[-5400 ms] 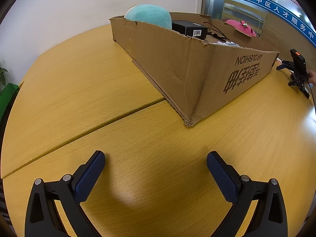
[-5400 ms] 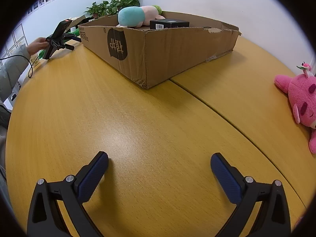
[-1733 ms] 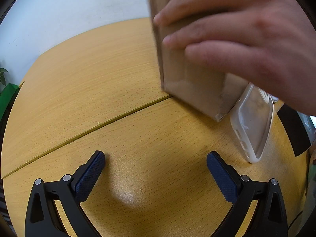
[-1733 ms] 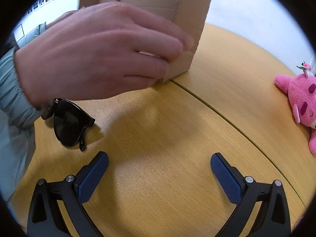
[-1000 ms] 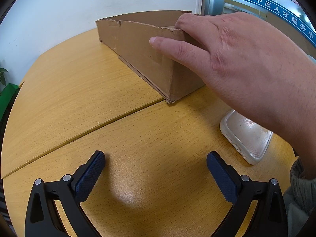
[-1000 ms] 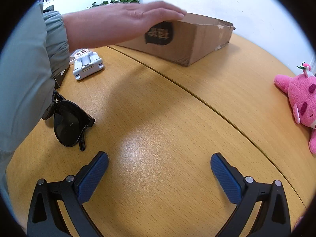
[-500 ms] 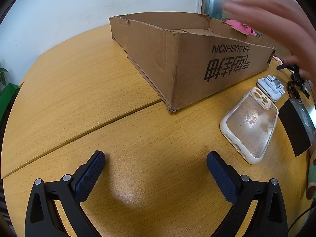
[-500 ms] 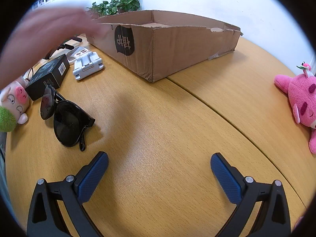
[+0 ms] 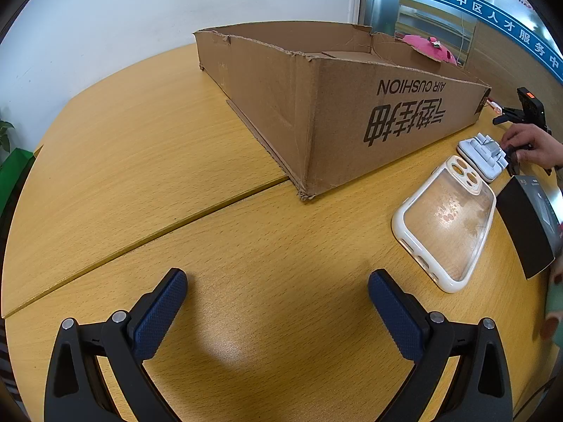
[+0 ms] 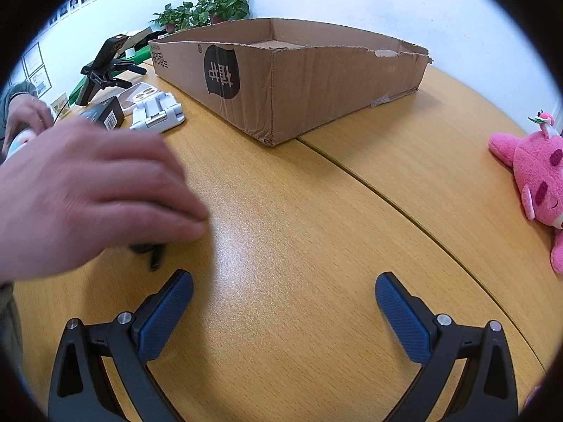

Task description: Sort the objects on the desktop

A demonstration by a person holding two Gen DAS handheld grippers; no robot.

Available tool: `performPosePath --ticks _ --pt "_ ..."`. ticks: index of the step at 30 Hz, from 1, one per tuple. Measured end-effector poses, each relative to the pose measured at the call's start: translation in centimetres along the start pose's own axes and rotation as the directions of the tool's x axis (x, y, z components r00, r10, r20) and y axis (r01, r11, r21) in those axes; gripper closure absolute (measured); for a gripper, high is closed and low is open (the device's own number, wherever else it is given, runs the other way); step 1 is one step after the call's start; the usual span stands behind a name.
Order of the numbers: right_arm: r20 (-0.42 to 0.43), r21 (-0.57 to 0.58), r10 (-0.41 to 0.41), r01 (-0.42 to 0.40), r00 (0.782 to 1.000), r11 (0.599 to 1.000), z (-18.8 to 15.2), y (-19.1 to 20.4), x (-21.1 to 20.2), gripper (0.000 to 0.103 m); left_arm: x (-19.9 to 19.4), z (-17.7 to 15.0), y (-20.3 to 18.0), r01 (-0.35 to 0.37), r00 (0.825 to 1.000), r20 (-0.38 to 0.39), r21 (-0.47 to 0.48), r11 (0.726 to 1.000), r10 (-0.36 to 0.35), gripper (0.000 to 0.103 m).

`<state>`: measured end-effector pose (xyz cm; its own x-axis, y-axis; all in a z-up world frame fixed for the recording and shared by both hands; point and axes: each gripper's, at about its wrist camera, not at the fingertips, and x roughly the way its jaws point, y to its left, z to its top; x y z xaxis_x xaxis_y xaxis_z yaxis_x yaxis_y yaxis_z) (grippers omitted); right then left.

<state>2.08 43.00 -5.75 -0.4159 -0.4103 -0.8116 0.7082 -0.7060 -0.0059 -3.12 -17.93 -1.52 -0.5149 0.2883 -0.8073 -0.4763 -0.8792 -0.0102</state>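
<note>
An open cardboard box (image 9: 334,105) (image 10: 288,81) stands on the wooden table, and its inside looks empty. To its right in the left wrist view lie a clear phone case (image 9: 445,221), a white folding stand (image 9: 482,154) and a black box (image 9: 527,225). My left gripper (image 9: 278,299) rests open on the table, nothing between its fingers. My right gripper (image 10: 283,302) is open too. A person's hand (image 10: 91,193) covers the sunglasses just left of it; only a dark tip shows. The white stand (image 10: 156,112) and the black box (image 10: 103,114) lie beyond.
A pink plush toy (image 10: 535,176) lies at the table's right edge. A black phone tripod (image 10: 105,66) (image 9: 526,109) stands past the box, with a second hand (image 9: 527,144) near it. Potted plants (image 10: 204,7) stand by the wall. A table seam runs diagonally.
A person tipped the full box and emptied its objects onto the table, then set it back. A hand has now come down over the sunglasses. Both grippers stayed still.
</note>
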Motion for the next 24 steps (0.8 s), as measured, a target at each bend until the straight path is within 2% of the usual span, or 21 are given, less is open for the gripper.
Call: performPosePath --ticks 24 --pt "0.000 -0.001 0.001 -0.001 1.000 1.000 -0.10 -0.20 -0.10 0.000 -0.04 -0.35 -0.03 0.000 1.000 0.000 0.000 1.000 0.000 0.000"
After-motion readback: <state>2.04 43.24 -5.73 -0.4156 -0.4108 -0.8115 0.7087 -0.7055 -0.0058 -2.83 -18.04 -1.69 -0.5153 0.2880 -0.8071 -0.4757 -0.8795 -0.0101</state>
